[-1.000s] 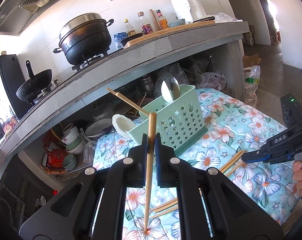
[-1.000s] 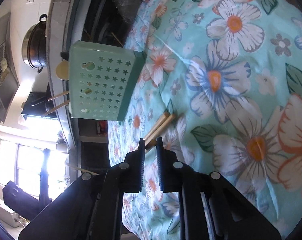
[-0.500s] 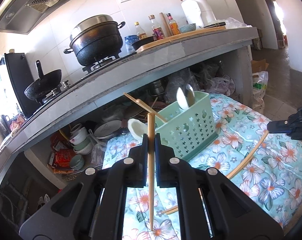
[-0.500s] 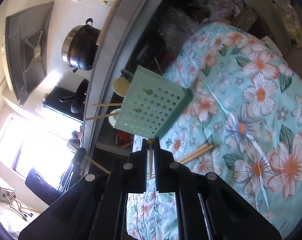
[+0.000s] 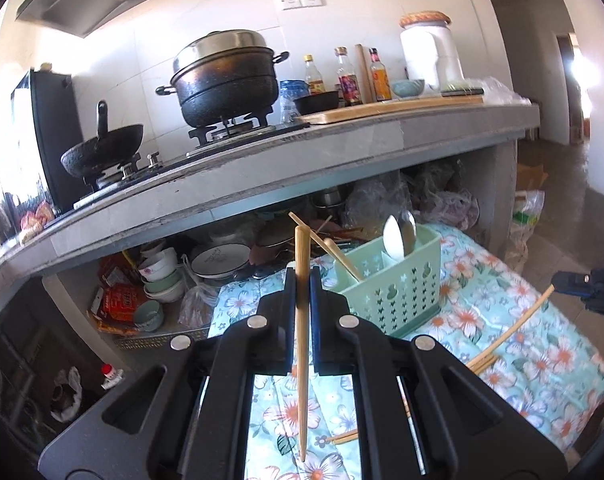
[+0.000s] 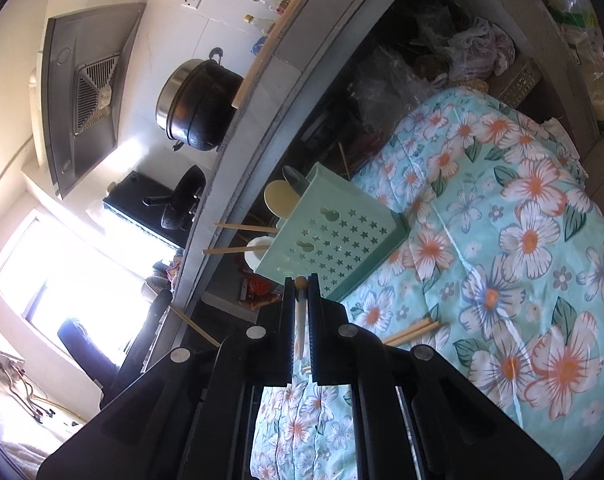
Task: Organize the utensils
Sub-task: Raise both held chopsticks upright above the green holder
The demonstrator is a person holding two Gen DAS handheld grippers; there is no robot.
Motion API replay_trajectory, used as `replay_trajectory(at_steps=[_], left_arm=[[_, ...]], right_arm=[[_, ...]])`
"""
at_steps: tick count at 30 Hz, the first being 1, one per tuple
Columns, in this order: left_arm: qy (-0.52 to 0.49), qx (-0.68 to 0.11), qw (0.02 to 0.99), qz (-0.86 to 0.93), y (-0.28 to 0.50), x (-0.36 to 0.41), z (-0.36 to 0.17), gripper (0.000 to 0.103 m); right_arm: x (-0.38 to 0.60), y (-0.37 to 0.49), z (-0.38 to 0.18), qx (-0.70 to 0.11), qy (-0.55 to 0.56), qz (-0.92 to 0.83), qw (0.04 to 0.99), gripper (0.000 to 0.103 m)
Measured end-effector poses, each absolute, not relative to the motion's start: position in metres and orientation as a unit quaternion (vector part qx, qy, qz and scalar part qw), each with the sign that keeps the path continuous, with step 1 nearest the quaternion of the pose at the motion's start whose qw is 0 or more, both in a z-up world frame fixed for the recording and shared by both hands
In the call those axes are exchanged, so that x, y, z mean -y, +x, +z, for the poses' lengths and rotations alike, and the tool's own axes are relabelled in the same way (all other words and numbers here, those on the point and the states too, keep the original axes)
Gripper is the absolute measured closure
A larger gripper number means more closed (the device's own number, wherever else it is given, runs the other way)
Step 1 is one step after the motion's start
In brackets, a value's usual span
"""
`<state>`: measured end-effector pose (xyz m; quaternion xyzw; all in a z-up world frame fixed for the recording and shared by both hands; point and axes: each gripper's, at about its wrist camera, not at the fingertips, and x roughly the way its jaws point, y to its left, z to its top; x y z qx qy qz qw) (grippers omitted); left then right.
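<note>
My left gripper [image 5: 300,280] is shut on a wooden chopstick [image 5: 302,340] that stands nearly upright, its tip hanging over the floral cloth [image 5: 541,320]. Just beyond and to the right sits the green star-holed utensil caddy [image 5: 393,296], holding two spoons [image 5: 397,236] and leaning chopsticks [image 5: 333,248]. In the right wrist view my right gripper [image 6: 300,284] is shut on another chopstick [image 6: 300,320], lifted above the cloth in front of the caddy [image 6: 333,240]. Loose chopsticks [image 6: 411,331] still lie on the cloth.
A grey concrete counter [image 5: 341,168] overhangs the table's far side, bearing a black pot [image 5: 226,80], a wok [image 5: 102,152] and bottles. The shelf below it is crowded with bowls [image 5: 162,276], plates and plastic bags. The cloth's right edge drops to the floor.
The right gripper closed on a chopstick from the pair on the cloth, lifted it and rolled. The left gripper rose with its chopstick; the caddy now looks lower in its view.
</note>
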<state>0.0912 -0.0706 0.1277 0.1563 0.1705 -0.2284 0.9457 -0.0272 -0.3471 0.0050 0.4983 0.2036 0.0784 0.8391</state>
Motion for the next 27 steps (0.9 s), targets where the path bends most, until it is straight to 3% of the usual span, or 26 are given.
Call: replay_trajectory(at_steps=[9,19,27], left_arm=[[0.06,-0.174,0.947,-0.265,0.112,0.059,0.152,0.098],[-0.07,-0.113,0.941,-0.311,0.16,0.073,0.213,0.098],[-0.102,-0.103,0.952,-0.271,0.218,0.109,0.205,0.098]], right_arm=[[0.367,-0.038,0.014,-0.178,0.495,0.061,0.848,0.097],[0.378,-0.041,0.016,-0.171,0.495,0.039,0.851,0.097],[0.379,-0.036,0.015,-0.176,0.494,0.033,0.851,0.097]])
